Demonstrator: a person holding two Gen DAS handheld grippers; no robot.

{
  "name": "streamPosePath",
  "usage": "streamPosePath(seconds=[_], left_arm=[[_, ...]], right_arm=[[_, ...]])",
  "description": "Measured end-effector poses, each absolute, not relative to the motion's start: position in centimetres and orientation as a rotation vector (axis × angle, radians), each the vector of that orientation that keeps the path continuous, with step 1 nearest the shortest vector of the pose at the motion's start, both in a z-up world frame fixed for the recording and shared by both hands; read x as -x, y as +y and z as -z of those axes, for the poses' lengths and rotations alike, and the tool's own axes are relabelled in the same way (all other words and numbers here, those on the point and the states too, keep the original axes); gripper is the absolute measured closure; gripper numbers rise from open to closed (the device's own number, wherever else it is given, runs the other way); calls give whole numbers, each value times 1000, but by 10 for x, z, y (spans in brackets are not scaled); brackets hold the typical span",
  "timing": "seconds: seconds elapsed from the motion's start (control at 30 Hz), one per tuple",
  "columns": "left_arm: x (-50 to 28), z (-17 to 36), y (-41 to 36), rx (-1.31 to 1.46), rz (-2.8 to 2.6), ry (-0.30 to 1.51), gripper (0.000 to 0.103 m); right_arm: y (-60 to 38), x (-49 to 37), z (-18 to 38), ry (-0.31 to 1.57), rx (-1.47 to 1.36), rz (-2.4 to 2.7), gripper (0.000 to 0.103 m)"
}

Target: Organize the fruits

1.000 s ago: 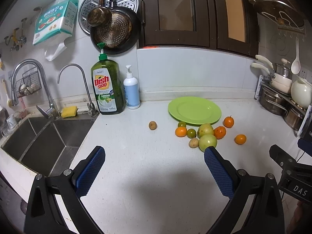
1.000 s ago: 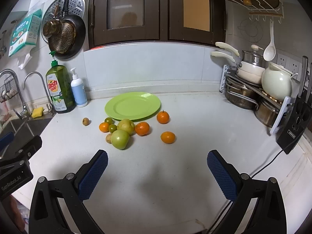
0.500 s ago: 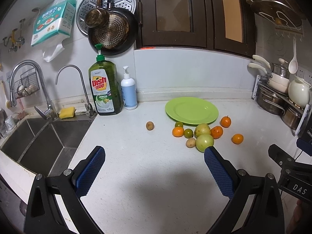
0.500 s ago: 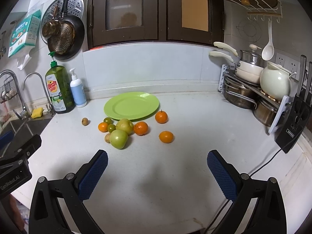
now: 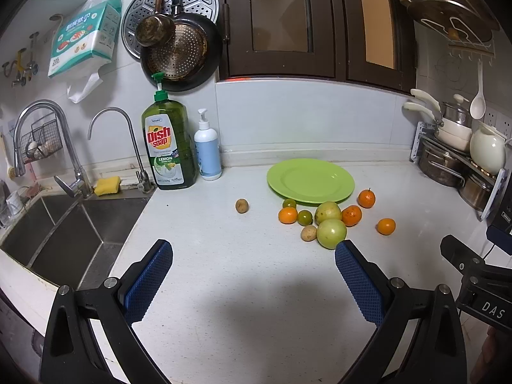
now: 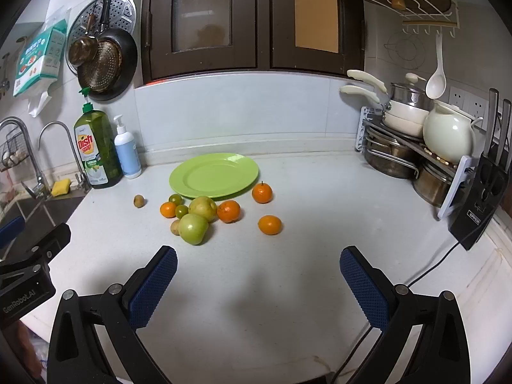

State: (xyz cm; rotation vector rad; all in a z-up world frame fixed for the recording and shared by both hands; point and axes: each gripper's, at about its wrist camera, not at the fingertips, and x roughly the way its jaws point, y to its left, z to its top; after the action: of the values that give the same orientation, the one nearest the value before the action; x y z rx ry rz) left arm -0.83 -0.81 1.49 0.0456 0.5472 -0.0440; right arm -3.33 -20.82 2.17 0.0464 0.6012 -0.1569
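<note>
Kitchen bench (image 5: 224,288), white, sink at left. Fruits lay loose in a cluster (image 6: 204,212) just before the empty green plate (image 6: 214,174), likely their destination; one small brown fruit (image 5: 242,205) sat apart toward the sink. All roundish, no clear long axis. Left tongs (image 5: 252,268) and right tongs (image 6: 257,273) both spread wide, empty, short of the fruit.

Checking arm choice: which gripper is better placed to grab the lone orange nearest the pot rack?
Right. The right gripper is open and faces that orange almost straight ahead; from the left gripper it sits far right, beyond the green apple.
</note>
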Motion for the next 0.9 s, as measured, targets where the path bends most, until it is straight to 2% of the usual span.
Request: streamPosePath(seconds=[0.9], left_arm=[[2, -14, -8, -45, 46, 559, 0]], right_arm=[[-206, 25, -19, 618, -46, 151, 0]])
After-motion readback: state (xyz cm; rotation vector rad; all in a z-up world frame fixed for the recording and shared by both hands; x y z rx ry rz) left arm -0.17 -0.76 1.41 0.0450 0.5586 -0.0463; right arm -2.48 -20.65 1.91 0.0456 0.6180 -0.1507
